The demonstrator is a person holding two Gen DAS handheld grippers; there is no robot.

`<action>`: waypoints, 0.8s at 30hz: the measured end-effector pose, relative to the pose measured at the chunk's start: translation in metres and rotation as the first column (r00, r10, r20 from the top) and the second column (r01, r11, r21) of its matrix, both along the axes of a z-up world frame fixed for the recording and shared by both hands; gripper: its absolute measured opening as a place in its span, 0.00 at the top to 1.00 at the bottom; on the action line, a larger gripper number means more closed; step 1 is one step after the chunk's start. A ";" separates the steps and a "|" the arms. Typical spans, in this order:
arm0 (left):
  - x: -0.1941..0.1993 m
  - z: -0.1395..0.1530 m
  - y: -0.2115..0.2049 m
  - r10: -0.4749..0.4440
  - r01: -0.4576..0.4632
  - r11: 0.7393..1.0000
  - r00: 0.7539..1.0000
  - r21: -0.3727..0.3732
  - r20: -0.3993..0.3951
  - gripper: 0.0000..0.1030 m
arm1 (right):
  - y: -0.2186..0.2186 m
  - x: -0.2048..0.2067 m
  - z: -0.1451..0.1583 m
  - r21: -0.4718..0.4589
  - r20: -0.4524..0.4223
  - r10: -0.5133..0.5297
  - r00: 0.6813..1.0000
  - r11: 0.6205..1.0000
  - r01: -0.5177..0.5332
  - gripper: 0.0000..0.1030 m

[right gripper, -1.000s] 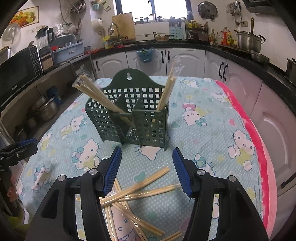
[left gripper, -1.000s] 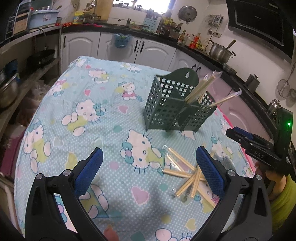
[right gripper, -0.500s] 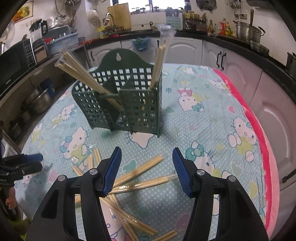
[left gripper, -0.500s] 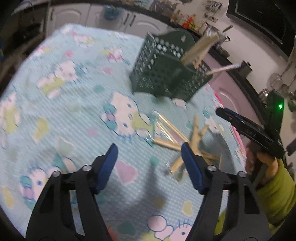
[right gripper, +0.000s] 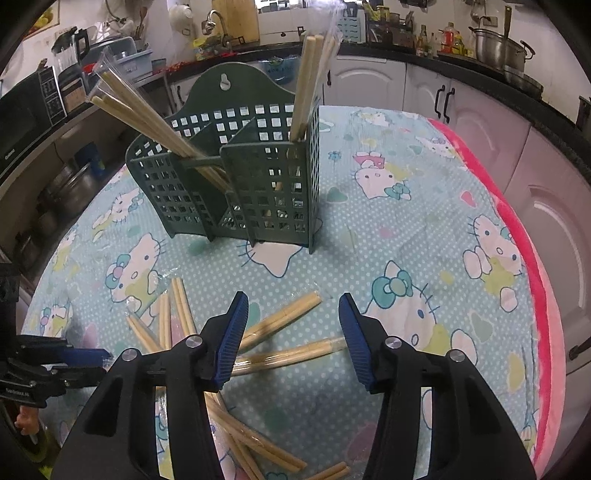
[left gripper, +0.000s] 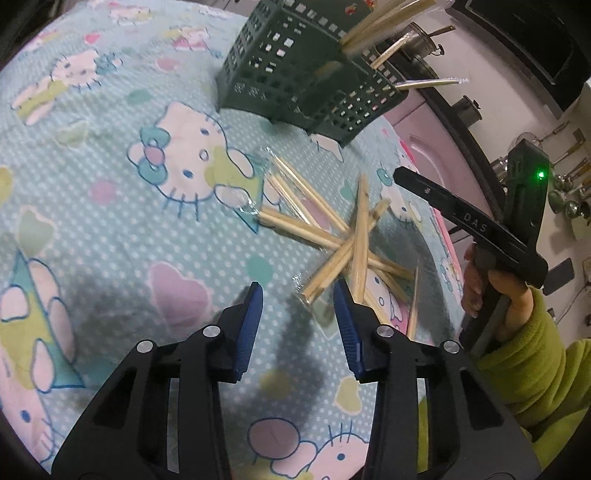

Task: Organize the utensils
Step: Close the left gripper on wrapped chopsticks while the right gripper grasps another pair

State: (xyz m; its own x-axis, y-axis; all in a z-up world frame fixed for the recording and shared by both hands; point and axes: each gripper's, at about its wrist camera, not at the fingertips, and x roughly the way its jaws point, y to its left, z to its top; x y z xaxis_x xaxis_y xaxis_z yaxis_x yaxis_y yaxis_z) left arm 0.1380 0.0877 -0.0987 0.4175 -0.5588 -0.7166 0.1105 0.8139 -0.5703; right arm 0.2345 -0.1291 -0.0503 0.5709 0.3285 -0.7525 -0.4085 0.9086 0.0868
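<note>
Lowered and narrowed since the earlier frame, left gripper (left gripper: 298, 295) jaws have just been closing, empty, beside wrapped chopsticks (left gripper: 332, 236) before green holder (right gripper: 236, 177); right gripper (right gripper: 293, 314) is open above them, pickup imminent.

"DAS" in pale letters on the black arm of the right tool (left gripper: 476, 225).

Home kitchen: sink tap (right gripper: 213, 18), stockpot (right gripper: 495, 46), white cabinets (right gripper: 369, 83).
</note>
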 end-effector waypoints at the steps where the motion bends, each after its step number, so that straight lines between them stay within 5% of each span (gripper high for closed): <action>1: 0.001 -0.002 -0.001 -0.002 0.002 1.000 1.000 -0.007 -0.004 0.69 | 0.000 0.000 -0.001 -0.001 -0.003 0.001 1.000 1.000 -0.001 0.53; 24: 0.006 -0.011 -0.017 -0.051 0.050 0.998 0.998 -0.050 -0.022 0.78 | 0.013 0.044 -0.043 0.066 -0.258 -0.058 0.964 0.995 0.077 0.68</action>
